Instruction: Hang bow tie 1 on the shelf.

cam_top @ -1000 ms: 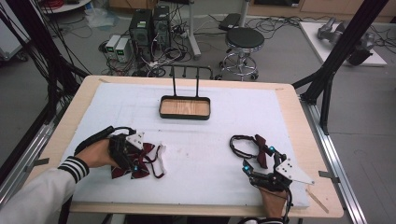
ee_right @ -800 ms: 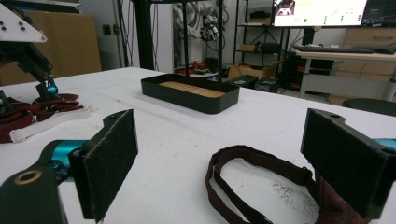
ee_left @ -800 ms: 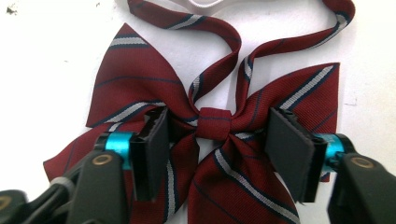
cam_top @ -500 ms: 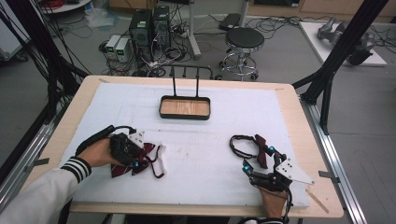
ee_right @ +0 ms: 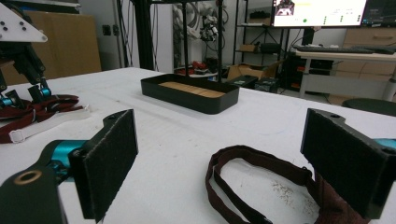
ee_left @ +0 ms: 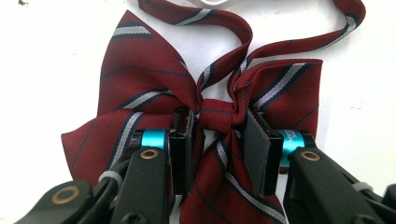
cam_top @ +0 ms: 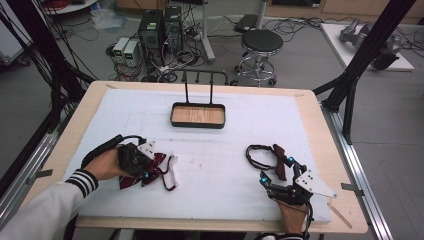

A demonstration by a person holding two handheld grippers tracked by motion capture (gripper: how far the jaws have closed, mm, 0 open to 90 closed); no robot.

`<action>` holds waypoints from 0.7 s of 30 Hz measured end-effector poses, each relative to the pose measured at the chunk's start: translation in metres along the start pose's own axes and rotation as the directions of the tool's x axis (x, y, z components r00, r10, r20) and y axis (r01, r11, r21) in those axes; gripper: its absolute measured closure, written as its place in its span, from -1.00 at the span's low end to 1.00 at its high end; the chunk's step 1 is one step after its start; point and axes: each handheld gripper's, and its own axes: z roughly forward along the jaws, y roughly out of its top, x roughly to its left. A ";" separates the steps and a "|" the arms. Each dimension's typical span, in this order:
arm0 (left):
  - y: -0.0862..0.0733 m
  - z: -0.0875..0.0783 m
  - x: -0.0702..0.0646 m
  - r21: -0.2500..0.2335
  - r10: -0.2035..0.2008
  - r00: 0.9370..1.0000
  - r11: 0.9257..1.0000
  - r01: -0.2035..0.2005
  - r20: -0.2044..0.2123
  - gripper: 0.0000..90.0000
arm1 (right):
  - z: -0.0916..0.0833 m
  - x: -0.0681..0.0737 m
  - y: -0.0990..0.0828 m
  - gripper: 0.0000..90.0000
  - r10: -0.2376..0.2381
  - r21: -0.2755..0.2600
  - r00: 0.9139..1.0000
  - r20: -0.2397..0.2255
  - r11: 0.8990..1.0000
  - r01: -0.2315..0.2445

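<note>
A maroon bow tie [ee_left: 140, 84] with grey and navy stripes lies on the white mat at the front left [cam_top: 159, 161], its white strap [cam_top: 173, 168] trailing to the right. My left gripper [ee_left: 219, 121] has just been closing and is now shut on the tie's knot, a pad [ee_left: 258, 140] pressing each side; from above, the left gripper [cam_top: 149, 169] sits on the tie. At the front right, my right gripper [cam_top: 275, 169] stands open over a darker maroon bow tie [cam_top: 280, 159]. In its own view, the right gripper [ee_right: 224, 163] has the strap loop [ee_right: 261, 168] between its wide-apart pads.
A black tray [cam_top: 198, 124] with a wooden floor sits at the middle back of the mat, also visible ahead as the tray [ee_right: 187, 98]. A black hook stand [cam_top: 200, 80] rises behind it. The wooden table edge [cam_top: 340, 150] borders the mat.
The left gripper's jaws have closed in on the striped bow tie's knot. Both hands have kept their places, and the right gripper is unchanged.
</note>
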 end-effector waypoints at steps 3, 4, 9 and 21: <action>0.000 -0.002 0.000 -0.015 -0.003 1.000 1.000 0.003 -0.003 0.46 | 0.000 0.000 0.000 -0.77 0.000 0.000 1.000 0.001 1.000 0.000; 0.000 -0.002 -0.001 -0.028 -0.007 1.000 1.000 0.006 -0.007 0.46 | 0.000 0.000 0.000 -0.77 0.000 0.001 1.000 0.001 1.000 0.000; 0.000 -0.008 0.000 -0.078 -0.026 0.999 0.997 0.024 -0.025 0.46 | 0.000 0.000 0.000 -0.77 0.000 0.001 1.000 0.002 1.000 0.000; -0.002 -0.029 0.004 -0.227 -0.097 0.990 0.971 0.072 -0.101 0.46 | 0.000 0.000 0.000 -0.77 0.001 -0.001 1.000 0.002 1.000 -0.001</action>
